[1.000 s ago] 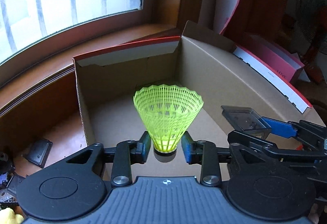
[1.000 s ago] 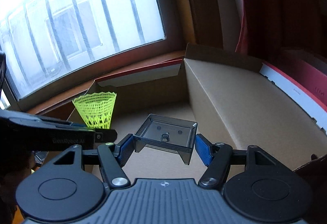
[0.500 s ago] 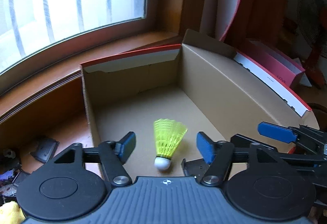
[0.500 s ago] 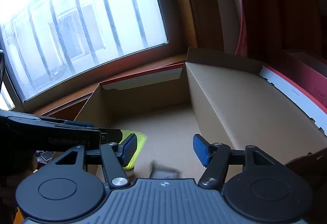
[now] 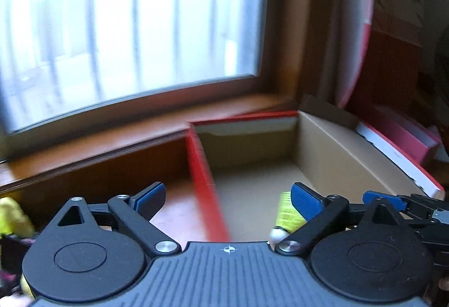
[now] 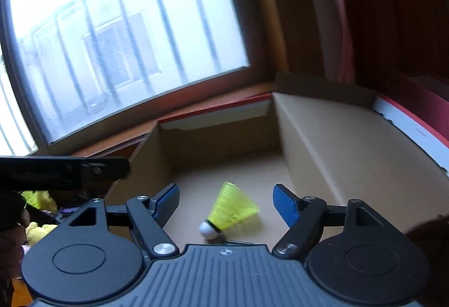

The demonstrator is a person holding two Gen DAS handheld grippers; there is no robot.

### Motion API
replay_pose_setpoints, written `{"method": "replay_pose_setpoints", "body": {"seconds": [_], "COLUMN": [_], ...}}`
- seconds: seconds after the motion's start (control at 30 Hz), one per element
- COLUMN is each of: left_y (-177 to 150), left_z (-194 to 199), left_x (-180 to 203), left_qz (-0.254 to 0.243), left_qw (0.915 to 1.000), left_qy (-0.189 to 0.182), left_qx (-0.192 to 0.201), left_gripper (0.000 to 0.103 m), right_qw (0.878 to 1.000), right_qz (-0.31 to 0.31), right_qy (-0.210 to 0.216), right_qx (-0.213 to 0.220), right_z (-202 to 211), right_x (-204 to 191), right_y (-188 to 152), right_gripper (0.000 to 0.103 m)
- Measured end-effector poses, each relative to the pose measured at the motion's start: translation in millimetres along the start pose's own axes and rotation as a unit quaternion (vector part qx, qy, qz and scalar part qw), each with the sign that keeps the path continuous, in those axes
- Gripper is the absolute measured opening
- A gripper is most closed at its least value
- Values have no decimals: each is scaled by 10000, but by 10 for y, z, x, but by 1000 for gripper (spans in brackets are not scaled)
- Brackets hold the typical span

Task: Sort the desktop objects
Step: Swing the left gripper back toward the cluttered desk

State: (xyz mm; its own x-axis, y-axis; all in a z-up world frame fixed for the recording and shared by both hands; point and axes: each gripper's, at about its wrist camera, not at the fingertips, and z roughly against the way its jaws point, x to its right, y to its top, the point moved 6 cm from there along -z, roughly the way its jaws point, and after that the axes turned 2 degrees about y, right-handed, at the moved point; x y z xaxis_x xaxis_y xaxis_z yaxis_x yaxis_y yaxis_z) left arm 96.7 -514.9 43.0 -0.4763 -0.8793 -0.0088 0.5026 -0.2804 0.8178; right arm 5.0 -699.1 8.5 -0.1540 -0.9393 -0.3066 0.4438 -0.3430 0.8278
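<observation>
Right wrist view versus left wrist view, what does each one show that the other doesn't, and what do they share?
Only the right wrist view shows the whole yellow shuttlecock lying on its side on the box floor, white cork toward the camera, between the fingers of the open right claw.

Only the left wrist view shows the box's red left edge running between the fingers of the open left claw, and pink boxes at far right.

Both show the cardboard box, the barred window, and part of the shuttlecock.
</observation>
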Motion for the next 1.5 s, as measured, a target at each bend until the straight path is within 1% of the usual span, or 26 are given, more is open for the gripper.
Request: {"method": "replay_pose_setpoints", "body": {"seconds": [0.07,0.13,0.2,0.37,0.5,0.57,0.67,0.8,0.9,1.0,1.1,1.2,1.3,1.4,1.5], "left_y": [-15,-98,-189,-430,-671,-802,-1012,-1319,-1526,-1694,-1858,-1969,-1994,-1997,-2039], "left_z": [132,244,358,642,889,1020,1224,1427,1560,1645,1637,1554,1481,1409,1337], "left_x": [-155,-359,-593,-1285,-1930,-2263,-2778,-3322,-3636,-3889,-4074,-4192,-4262,-4315,-4378], "left_qz": [89,165,296,759,947,1043,1235,1501,1639,1740,1845,1905,1829,1746,1837], "left_qw": [9997,9986,9967,9891,9828,9794,9737,9670,9624,9600,9574,9581,9611,9633,9613], "left_qy": [211,494,749,1259,1579,1720,1898,2016,2107,2150,2191,2090,2016,1995,2003], "left_qx": [124,95,75,14,-114,-186,-273,-426,-495,-426,-366,-461,-470,-425,-456], "left_gripper": [98,99,99,101,102,102,102,102,102,102,102,102,102,102,102], "right_qw": [9999,9995,9982,9891,9796,9774,9730,9658,9610,9555,9515,9513,9523,9519,9487], "right_qz": [59,128,252,840,1219,1233,1226,1440,1557,1768,1977,2055,2026,2094,2238], "right_qy": [129,284,533,1209,1597,1702,1872,1978,2001,1988,1975,1891,1799,1741,1738], "right_qx": [13,31,66,46,-76,-211,-558,-861,-1103,-1272,-1283,-1304,-1403,-1406,-1401], "right_z": [-17,-38,-71,-166,-269,-362,-452,-481,-472,-454,-376,-408,-485,-560,-634], "right_x": [-89,-205,-435,-1208,-1852,-2174,-2675,-3322,-3690,-3954,-4150,-4289,-4336,-4390,-4469], "right_y": [20,39,53,27,-124,-243,-467,-817,-1080,-1276,-1386,-1476,-1525,-1539,-1544], "right_gripper": [76,76,77,81,83,83,83,83,83,83,83,83,83,80,77]}}
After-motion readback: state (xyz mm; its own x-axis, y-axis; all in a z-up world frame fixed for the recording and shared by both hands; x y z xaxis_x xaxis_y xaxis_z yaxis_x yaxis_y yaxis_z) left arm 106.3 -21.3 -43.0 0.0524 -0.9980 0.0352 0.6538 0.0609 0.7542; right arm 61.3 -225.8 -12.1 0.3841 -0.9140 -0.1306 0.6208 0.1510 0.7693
